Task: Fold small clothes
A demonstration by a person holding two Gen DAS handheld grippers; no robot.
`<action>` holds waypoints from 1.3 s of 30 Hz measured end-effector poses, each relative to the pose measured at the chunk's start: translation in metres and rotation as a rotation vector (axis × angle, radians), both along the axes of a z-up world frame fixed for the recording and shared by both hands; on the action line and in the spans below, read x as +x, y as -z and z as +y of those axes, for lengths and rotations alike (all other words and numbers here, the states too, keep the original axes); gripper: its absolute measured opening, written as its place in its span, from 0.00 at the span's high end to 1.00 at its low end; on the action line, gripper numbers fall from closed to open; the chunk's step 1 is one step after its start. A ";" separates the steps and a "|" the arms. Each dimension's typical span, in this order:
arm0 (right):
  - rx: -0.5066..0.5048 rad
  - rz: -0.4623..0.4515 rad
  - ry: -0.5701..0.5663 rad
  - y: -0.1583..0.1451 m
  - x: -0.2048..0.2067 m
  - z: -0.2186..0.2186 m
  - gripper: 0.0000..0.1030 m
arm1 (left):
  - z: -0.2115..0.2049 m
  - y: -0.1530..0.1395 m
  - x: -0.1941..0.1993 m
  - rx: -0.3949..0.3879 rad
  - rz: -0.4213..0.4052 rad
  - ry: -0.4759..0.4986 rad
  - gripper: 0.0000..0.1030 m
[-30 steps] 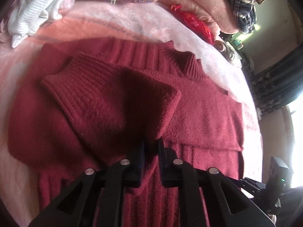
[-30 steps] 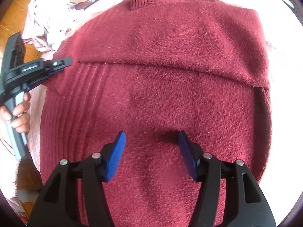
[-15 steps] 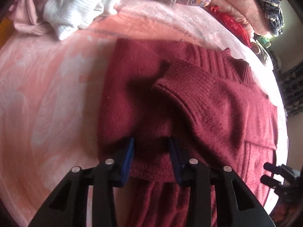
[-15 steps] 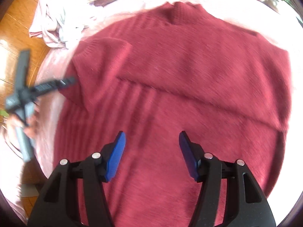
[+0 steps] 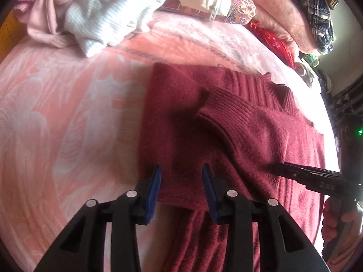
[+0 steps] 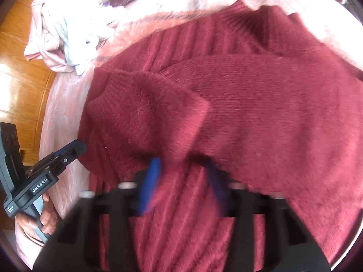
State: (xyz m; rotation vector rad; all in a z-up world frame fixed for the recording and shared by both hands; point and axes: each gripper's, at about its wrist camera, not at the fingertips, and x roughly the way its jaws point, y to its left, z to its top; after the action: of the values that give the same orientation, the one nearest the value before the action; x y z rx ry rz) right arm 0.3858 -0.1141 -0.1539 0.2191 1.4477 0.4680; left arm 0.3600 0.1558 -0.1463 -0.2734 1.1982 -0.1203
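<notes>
A dark red knit sweater (image 5: pixel 226 136) lies on the pink blanket (image 5: pixel 68 124), with one sleeve folded across its front; the ribbed cuff (image 5: pixel 217 108) points left. My left gripper (image 5: pixel 181 190) is open over the sweater's left edge and holds nothing. My right gripper (image 6: pixel 181 181) is open low over the sweater (image 6: pixel 249 113), at the edge of the folded sleeve (image 6: pixel 147 104); it is blurred. The right gripper's tip also shows in the left wrist view (image 5: pixel 306 174), and the left gripper shows in the right wrist view (image 6: pixel 68 151).
A heap of white and pink clothes (image 5: pixel 90 15) lies at the far left of the bed. Patterned cushions, a red item (image 5: pixel 274 43) and a plaid cloth (image 5: pixel 317 6) sit at the back. Wooden floor (image 6: pixel 20 56) lies beyond the bed's edge.
My left gripper let go of the sleeve, opened and drew back to the sweater's left edge. My right gripper moved in low toward the folded sleeve.
</notes>
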 end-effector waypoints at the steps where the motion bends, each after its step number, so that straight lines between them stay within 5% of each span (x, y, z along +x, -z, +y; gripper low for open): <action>1: -0.004 -0.016 -0.008 0.000 -0.001 0.001 0.92 | 0.001 0.001 0.001 -0.002 0.005 -0.003 0.64; 9: -0.001 -0.128 -0.051 -0.045 -0.016 -0.030 0.94 | -0.009 -0.003 0.002 0.004 -0.012 0.014 0.63; 14: -0.215 -0.193 -0.012 -0.055 -0.027 -0.075 0.94 | -0.034 -0.003 0.003 0.028 -0.027 0.049 0.60; 19: -0.391 -0.184 0.017 -0.035 -0.029 -0.106 0.84 | -0.057 0.006 0.006 0.087 -0.008 0.065 0.58; 22: -0.316 -0.231 0.057 -0.053 -0.035 -0.110 0.71 | -0.060 0.003 0.006 0.097 -0.018 0.066 0.57; 31: -0.194 -0.181 -0.051 -0.052 -0.015 -0.029 0.68 | -0.062 -0.007 0.006 0.147 -0.030 0.058 0.55; 35: -0.283 -0.192 -0.067 -0.040 -0.001 0.002 0.48 | -0.063 0.004 0.007 0.135 0.002 0.055 0.55; 37: -0.328 -0.175 -0.067 -0.030 0.003 0.006 0.52 | -0.062 0.010 0.007 0.132 0.010 0.046 0.54; 39: -0.362 -0.176 -0.067 -0.022 0.006 0.004 0.76 | -0.060 0.014 0.008 0.129 0.013 0.039 0.54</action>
State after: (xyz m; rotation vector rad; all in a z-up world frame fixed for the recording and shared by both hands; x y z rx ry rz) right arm 0.3919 -0.1101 -0.1314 -0.1572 1.3430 0.2650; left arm 0.3678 0.0961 -0.1605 -0.1384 1.2193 -0.0751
